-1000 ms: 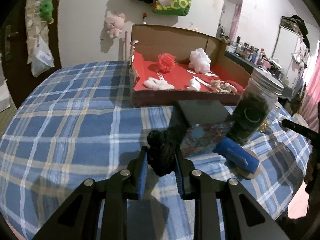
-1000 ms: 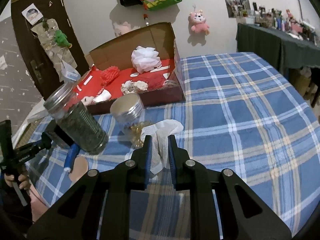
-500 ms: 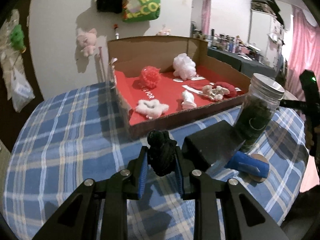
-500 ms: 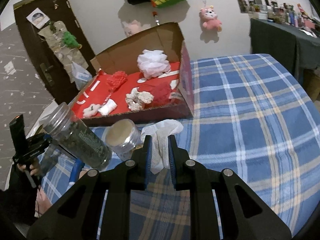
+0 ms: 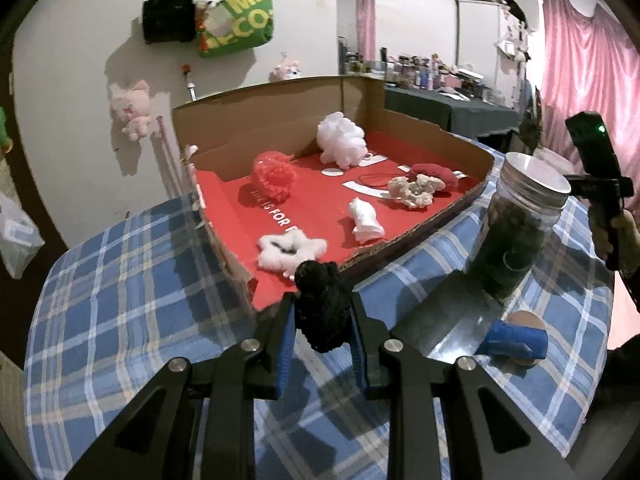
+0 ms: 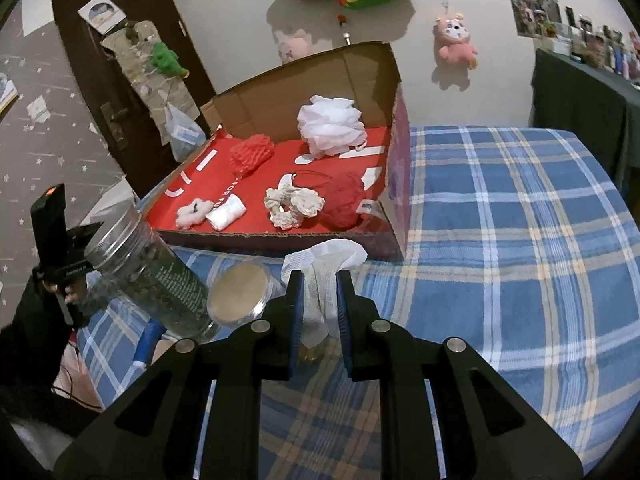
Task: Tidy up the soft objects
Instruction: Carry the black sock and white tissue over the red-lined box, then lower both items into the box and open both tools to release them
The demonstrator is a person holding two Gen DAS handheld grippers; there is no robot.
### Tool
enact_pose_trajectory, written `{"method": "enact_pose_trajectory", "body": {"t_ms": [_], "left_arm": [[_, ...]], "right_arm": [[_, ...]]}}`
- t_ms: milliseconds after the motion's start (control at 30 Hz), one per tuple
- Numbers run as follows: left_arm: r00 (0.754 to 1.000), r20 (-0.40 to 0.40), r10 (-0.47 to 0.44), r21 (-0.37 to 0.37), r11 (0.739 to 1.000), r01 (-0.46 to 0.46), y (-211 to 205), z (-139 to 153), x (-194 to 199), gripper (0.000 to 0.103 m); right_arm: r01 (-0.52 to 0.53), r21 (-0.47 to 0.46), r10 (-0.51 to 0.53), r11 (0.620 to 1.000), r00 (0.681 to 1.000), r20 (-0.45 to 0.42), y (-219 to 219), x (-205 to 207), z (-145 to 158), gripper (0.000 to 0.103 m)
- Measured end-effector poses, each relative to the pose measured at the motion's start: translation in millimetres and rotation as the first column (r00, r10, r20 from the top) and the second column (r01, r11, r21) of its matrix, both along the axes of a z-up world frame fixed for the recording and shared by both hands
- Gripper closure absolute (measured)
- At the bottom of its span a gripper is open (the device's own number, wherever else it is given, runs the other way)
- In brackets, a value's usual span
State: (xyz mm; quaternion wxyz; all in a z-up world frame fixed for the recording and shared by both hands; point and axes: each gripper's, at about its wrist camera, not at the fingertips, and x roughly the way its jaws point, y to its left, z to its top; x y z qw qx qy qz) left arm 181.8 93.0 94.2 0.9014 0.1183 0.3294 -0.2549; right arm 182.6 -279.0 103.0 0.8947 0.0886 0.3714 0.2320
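Two tools clamped: left tool (image 5: pixel 322 334) on black yarn (image 5: pixel 323 306), right tool (image 6: pixel 318 304) on white gauze (image 6: pixel 324 268); blue plaid tablecloth (image 6: pixel 500 216).

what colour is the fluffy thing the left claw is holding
Black, seen best in the left wrist view.

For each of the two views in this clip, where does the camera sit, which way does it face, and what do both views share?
Left wrist view: sits on the left gripper, looking along its fingers, shut on a black yarn ball, toward the cardboard box; the person's other hand shows at right.
Right wrist view: sits on the right gripper, shut on a white cloth, facing the box from its other corner; a hand shows at left.
Shared: box, white puff, lidded jar, plaid cloth.
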Motion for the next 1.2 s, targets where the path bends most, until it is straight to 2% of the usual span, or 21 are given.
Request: {"method": "enact_pose_trajectory", "body": {"t_ms": [367, 633, 700, 867, 1000, 1200], "left_arm": [[0.996, -0.018, -0.092, 0.017, 0.996, 0.093, -18, 9, 23, 0.077], [0.987, -0.074, -0.142, 0.034, 0.989, 0.145, -41, 10, 49, 0.077], [0.984, -0.092, -0.153, 0.014, 0.988, 0.155, -43, 12, 58, 0.077], [0.985, -0.158, -0.073, -0.037, 0.997, 0.068, -43, 18, 94, 0.077], [0.978, -0.209, 0.015, -0.034, 0.999, -0.023, -45, 16, 119, 0.077], [0.954, -0.28, 0.106, 0.009, 0.994, -0.107, -56, 4, 147, 0.076]], "right_arm": [[-0.091, 0.03, 0.091, 0.995, 0.995, -0.026, 2, 30, 5, 0.088], [-0.175, 0.018, 0.176, 0.984, 0.981, -0.084, 20, 61, 10, 0.088], [-0.191, 0.024, 0.193, 0.981, 0.976, -0.097, 25, 71, 13, 0.088], [-0.182, -0.003, 0.181, 0.983, 0.977, -0.111, 38, 101, 28, 0.088], [-0.13, -0.048, 0.122, 0.99, 0.982, -0.145, 49, 128, 34, 0.088], [-0.052, -0.2, 0.014, 0.979, 0.982, -0.187, 68, 169, 29, 0.088]]}}
